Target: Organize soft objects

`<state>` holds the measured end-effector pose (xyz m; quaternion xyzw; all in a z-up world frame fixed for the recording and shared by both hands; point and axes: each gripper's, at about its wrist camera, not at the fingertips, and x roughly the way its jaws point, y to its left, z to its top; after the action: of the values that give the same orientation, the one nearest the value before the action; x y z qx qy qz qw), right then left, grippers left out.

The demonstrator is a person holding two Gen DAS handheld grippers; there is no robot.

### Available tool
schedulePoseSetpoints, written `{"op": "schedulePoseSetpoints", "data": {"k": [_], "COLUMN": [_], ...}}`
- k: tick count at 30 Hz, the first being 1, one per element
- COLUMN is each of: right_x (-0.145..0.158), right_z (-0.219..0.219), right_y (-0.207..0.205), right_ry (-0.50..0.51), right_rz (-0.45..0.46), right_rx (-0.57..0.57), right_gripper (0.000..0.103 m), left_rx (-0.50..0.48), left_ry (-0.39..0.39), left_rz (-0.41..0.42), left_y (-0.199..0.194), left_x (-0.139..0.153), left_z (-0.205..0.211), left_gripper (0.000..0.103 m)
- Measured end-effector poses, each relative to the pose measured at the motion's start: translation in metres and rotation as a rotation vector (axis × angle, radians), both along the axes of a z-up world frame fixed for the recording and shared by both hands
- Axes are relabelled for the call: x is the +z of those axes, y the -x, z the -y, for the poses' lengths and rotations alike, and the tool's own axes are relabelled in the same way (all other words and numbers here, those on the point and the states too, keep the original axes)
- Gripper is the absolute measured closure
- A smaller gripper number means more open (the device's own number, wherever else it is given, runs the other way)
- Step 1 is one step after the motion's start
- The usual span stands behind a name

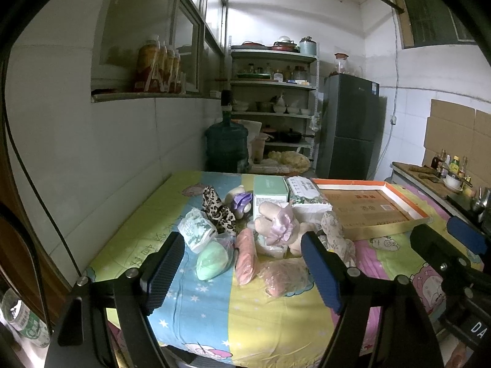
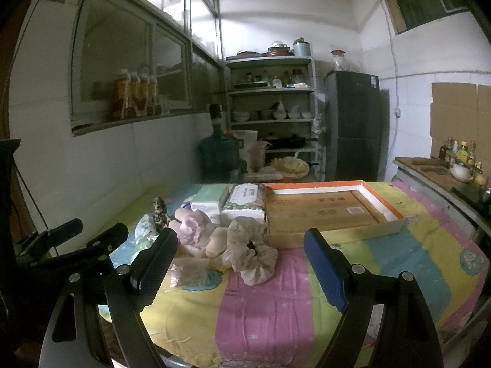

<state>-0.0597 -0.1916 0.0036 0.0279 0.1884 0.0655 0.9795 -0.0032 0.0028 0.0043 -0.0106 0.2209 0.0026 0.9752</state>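
Both my left gripper (image 1: 242,271) and right gripper (image 2: 239,265) are wide open holding nothing, and the soft pile (image 1: 270,230) sits jumbled beside the empty box lid (image 2: 380,205), so I'd bet a sloppy grab snags two bagged things together.

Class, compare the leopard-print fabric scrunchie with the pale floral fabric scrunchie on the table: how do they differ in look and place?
The leopard-print fabric scrunchie is dark and boldly spotted; the pale floral fabric scrunchie is light with a faint pattern. The leopard one lies at the left of the pile, beside a white printed plastic bag; the floral one lies at the right, nearest the shallow cardboard box lid. Both are gathered fabric and neither is held.
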Motion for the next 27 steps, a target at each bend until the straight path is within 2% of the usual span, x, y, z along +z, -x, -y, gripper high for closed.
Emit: {"op": "schedulePoseSetpoints", "data": {"k": [27], "right_x": [0.0033], "right_z": [-0.0091], "right_y": [-0.0039], "right_ry": [-0.004], "right_rz": [0.008], "right_rx": [0.022], "right_gripper": [0.017], "left_rx": [0.001], "left_ry": [0.001], "left_rz": [0.002], "left_y": [0.0008], "left_x": [0.0000], "left_z": [-0.0002], "left_gripper": [0.025]}}
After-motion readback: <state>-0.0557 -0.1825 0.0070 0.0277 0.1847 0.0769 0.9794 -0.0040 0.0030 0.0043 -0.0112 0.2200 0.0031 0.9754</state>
